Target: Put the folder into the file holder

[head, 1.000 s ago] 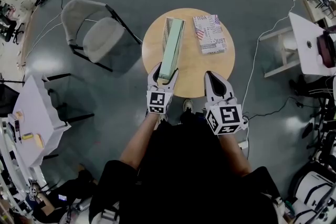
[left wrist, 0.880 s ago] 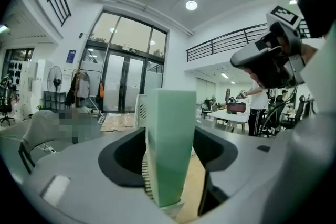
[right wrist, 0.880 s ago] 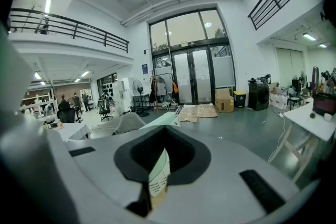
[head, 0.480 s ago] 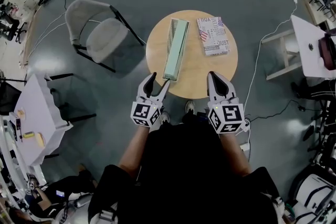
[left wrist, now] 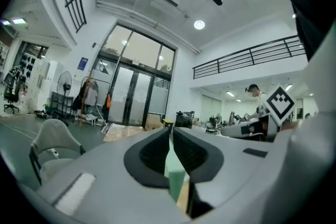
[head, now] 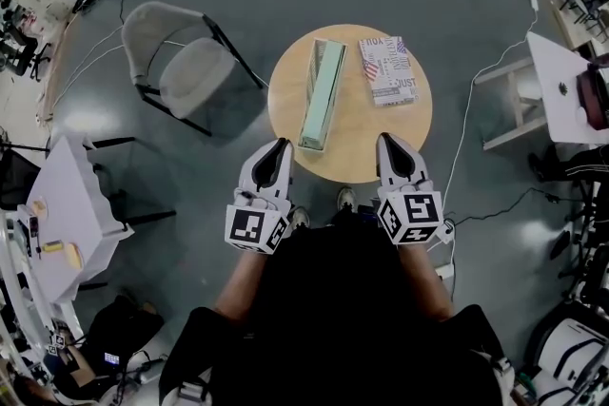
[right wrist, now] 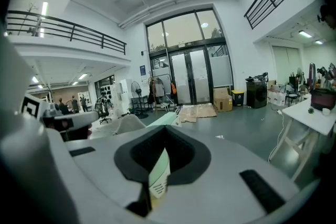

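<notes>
A long pale green file holder [head: 322, 95] stands on the round wooden table [head: 381, 147]. Flat to its right lies a printed folder [head: 388, 69]. My left gripper [head: 273, 157] hangs off the table's near edge, apart from the holder's near end. Its jaws have just been closing and are shut with nothing between them. In the left gripper view [left wrist: 171, 132] a strip of the green holder [left wrist: 176, 186] shows behind the closed jaws. My right gripper [head: 392, 152] is shut and empty at the table's near right edge. Its own view [right wrist: 163, 131] shows the holder [right wrist: 159, 176] beyond.
A grey folding chair [head: 186, 62] stands left of the table. A white side table [head: 57, 204] is at the far left and a white desk [head: 571, 81] at the right. Cables run over the floor on the right. Flattened cardboard lies beyond the table.
My left gripper let go of the holder's near end, drew back toward the person and to the left, and its jaws went from open to shut. The right gripper stayed put.
</notes>
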A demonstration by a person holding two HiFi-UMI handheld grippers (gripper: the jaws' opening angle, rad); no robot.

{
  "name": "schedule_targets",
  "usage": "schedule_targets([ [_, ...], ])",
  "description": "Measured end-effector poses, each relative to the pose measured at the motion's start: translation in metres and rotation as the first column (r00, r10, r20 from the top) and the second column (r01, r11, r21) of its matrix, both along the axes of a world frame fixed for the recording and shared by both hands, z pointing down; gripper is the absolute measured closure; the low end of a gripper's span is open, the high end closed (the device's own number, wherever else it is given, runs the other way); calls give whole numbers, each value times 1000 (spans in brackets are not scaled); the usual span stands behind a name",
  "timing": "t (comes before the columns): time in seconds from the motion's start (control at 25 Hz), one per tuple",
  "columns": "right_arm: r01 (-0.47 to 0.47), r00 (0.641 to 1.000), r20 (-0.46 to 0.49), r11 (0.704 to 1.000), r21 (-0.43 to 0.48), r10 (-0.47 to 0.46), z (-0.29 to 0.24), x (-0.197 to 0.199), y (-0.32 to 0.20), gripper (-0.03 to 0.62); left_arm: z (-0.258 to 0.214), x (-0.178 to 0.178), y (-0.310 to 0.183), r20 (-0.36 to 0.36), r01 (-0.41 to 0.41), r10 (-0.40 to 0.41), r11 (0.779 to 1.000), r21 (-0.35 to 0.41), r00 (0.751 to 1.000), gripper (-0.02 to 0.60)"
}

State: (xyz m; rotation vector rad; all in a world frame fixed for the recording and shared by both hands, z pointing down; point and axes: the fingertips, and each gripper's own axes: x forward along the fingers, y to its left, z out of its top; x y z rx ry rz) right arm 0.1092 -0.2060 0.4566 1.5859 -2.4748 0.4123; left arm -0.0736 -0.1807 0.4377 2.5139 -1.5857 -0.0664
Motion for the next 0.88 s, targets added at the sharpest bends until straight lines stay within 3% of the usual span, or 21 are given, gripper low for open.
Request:
schedule_targets([
  [0.2, -10, 1000, 7, 1000, 11, 10, -8, -3, 6, 600, -52, -6, 11, 17, 69, -71, 994, 84, 997, 569],
  [0.88, -19, 1000, -13, 1000, 25, 19, -17, -12, 12, 600, -50, -7, 14, 10, 82, -83, 996, 46, 997, 568],
])
